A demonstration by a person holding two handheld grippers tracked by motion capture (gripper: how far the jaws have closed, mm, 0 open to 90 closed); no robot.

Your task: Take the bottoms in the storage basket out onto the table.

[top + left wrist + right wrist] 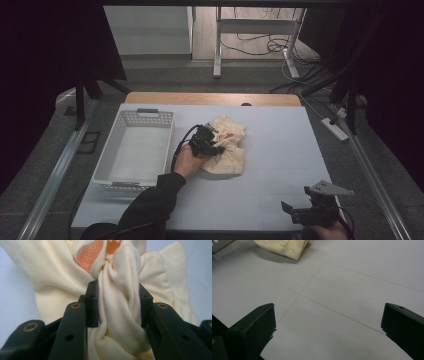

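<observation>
A crumpled cream garment (227,145) with orange patches lies near the middle of the pale table (280,165). My left gripper (212,145) rests on its left side, shut on a bunched fold of the cream cloth (117,307), which fills the gap between the two black jaws. An orange patch (87,253) shows above the fold. My right gripper (300,212) sits at the table's front right corner, open, with bare table between its jaws (329,322). A corner of the garment (284,247) shows at the top left of the right gripper view.
A white slatted basket (135,150) stands left of the garment, close to my left forearm. Beyond the table's far edge are a floor with cables and the legs of a stand (217,45). Metal rails (55,175) run along both sides.
</observation>
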